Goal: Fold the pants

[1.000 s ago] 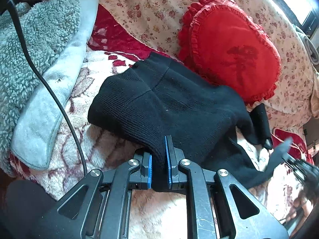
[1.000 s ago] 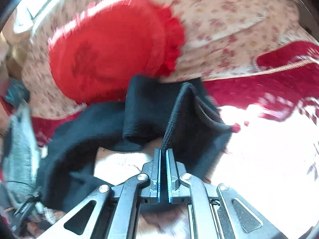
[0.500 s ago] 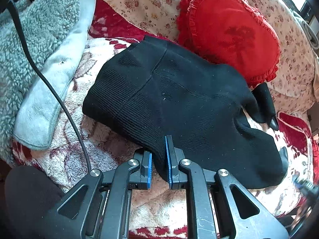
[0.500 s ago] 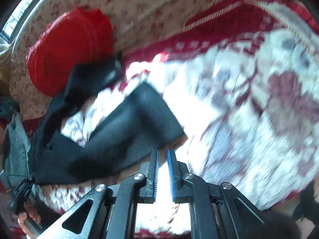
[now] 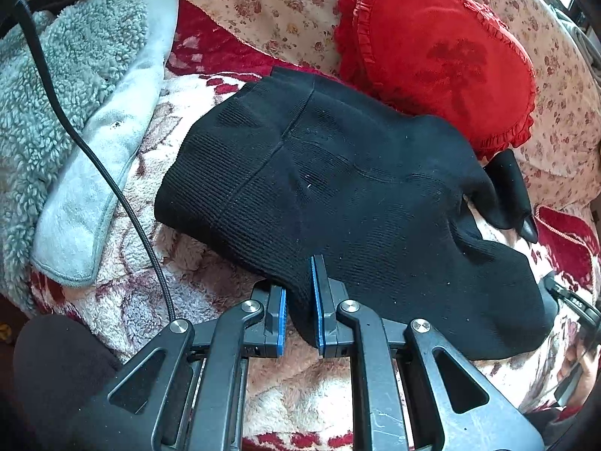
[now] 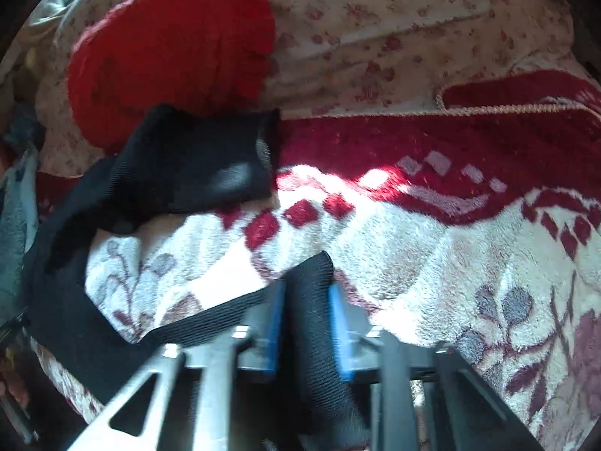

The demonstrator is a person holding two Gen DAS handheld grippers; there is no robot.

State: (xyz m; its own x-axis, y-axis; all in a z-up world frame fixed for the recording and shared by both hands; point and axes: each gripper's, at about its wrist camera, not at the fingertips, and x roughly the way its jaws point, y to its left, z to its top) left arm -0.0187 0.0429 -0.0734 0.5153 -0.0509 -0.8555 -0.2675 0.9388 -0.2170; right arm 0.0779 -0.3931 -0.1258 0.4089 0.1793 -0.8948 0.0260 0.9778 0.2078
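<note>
Looking through the left wrist view first, I see the pants [image 5: 338,188] spread black across the middle of the frame on the blanket [image 5: 124,300], waist end toward upper left, legs trailing off to the lower right. My left claw [image 5: 298,312] sits at bottom centre, blue pads set narrow with the near edge of the cloth bunched between them; I judge it a grip, though a slack one. I take the step to be the lay-out or first fold. The red cushion [image 5: 443,49] touches the pants' far edge at upper right, and a grey fleece [image 5: 75,75] with a cable [image 5: 112,173] fills the left side, so open room lies mostly along the bottom of the frame.

In the right wrist view, blurred, my right claw [image 6: 306,323] at bottom centre stands fairly wide with a leg cuff lying between the pads; I cannot tell whether they press it. A second leg [image 6: 210,161] lies at centre left under the cushion [image 6: 169,49]. Blanket to the right of the frame is bare. Next, I judge, the right claw must close on the cuff and carry it toward the waist, keeping clear of the cushion.
</note>
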